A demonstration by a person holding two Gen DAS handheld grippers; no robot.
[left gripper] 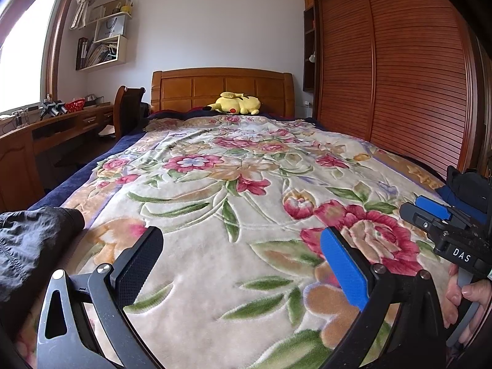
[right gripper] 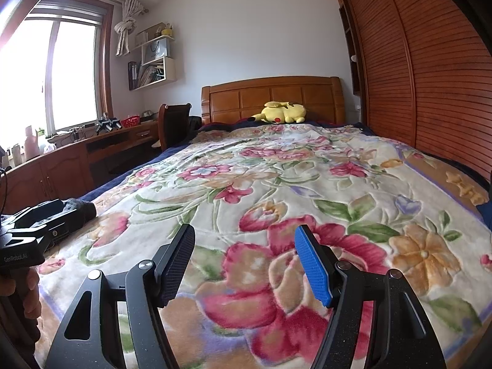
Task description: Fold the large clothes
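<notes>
- While both cameras looked up the bed toward the far headboard point(left gripper: 221, 87), the left gripper point(left gripper: 243, 264) hung above the near end of the floral blanket point(left gripper: 215, 184) with its fingers spread wide and nothing between them.
- The right gripper point(right gripper: 246, 267) was likewise held apart and empty over a big pink flower on the same blanket.
- Only the left wrist view showed the dark garment point(left gripper: 33, 243) up close: crumpled black fabric lying at the near left edge of the bed, just left of the left gripper's black finger.
- From the right wrist view, that garment point(right gripper: 80, 207) showed only as a small dark heap partly hidden behind the left gripper's body, at the left edge of the bed.
- Only the left wrist view showed a second dark bundle point(left gripper: 467, 184), black over blue, at the near right edge of the bed, behind the right gripper's body.
- The right wrist view alone took in the whole window point(right gripper: 61, 73) and the bottles point(right gripper: 30, 143) on the sill at far left.
- Both views showed a yellow plush toy point(left gripper: 238, 103) lying at the headboard, and a slatted wooden wardrobe point(left gripper: 399, 77) along the right.
- White letters "DAS" were readable on the right gripper's body in the left wrist view.
- "GenRobot.AI" was printed on the left gripper's body in the right wrist view.
- A paper bag point(left gripper: 111, 26) on the far wall shelf carried print too small to read surely.
</notes>
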